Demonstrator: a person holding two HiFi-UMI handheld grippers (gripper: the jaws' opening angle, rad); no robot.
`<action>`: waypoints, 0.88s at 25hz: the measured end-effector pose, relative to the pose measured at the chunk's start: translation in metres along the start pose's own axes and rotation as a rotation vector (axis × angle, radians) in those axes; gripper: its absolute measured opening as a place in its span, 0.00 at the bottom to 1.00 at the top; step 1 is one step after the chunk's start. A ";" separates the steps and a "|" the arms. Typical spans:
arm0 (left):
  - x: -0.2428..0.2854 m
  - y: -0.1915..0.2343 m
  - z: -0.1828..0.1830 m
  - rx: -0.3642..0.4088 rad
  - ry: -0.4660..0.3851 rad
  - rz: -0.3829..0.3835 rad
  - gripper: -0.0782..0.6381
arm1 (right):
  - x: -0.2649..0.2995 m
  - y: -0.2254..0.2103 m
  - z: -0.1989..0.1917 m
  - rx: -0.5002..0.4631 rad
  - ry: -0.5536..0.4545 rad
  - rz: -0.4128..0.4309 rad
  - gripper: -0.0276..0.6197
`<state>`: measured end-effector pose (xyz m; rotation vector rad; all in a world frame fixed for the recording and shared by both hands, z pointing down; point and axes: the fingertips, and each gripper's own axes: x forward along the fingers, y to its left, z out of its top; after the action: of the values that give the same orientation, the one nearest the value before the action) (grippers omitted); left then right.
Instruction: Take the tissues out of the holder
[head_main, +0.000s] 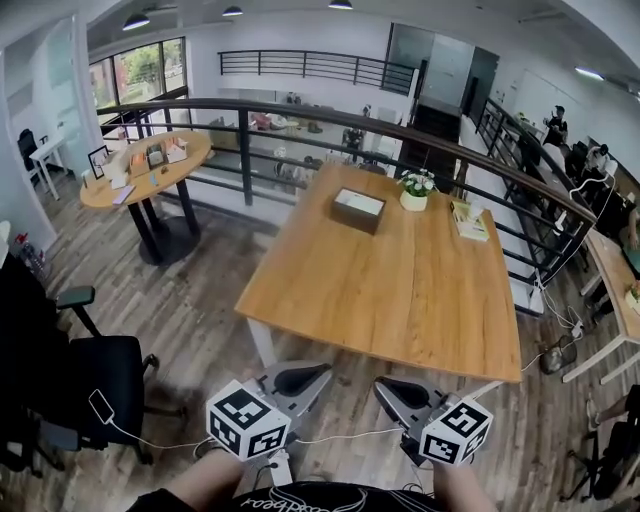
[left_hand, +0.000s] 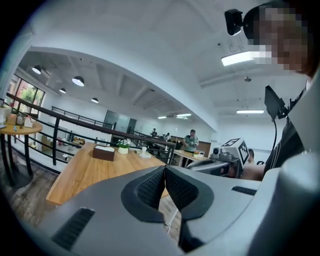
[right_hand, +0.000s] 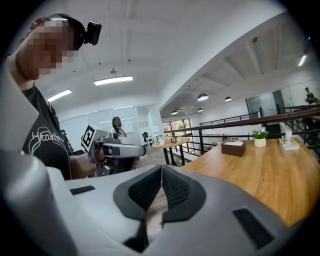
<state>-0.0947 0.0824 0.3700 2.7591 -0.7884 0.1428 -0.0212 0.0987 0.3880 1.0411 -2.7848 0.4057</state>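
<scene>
The tissue holder (head_main: 358, 209) is a dark brown box with white tissue showing in its top. It stands at the far end of the wooden table (head_main: 390, 290), and also shows in the left gripper view (left_hand: 104, 152) and the right gripper view (right_hand: 233, 147). Both grippers hang close to my body, short of the table's near edge and far from the holder. My left gripper (head_main: 322, 370) (left_hand: 164, 167) is shut with nothing between its pads. My right gripper (head_main: 382, 383) (right_hand: 161, 166) is shut and empty too.
A small potted plant (head_main: 414, 190) and a stack of books (head_main: 470, 222) sit at the table's far right. A black railing (head_main: 300, 115) runs behind the table. A round table (head_main: 145, 165) stands far left and a black office chair (head_main: 90, 370) near left. People sit at desks to the right.
</scene>
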 end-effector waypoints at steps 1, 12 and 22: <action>0.003 0.002 0.003 -0.006 -0.003 -0.007 0.13 | 0.001 -0.004 0.003 -0.007 0.005 -0.004 0.07; 0.037 0.026 0.030 0.083 0.005 0.013 0.13 | 0.011 -0.052 0.029 -0.051 -0.060 0.002 0.07; 0.116 0.087 0.041 0.048 0.034 0.020 0.13 | 0.053 -0.145 0.041 -0.023 -0.046 0.021 0.07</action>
<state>-0.0414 -0.0587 0.3695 2.7861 -0.8136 0.2148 0.0331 -0.0510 0.3894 1.0293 -2.8361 0.3564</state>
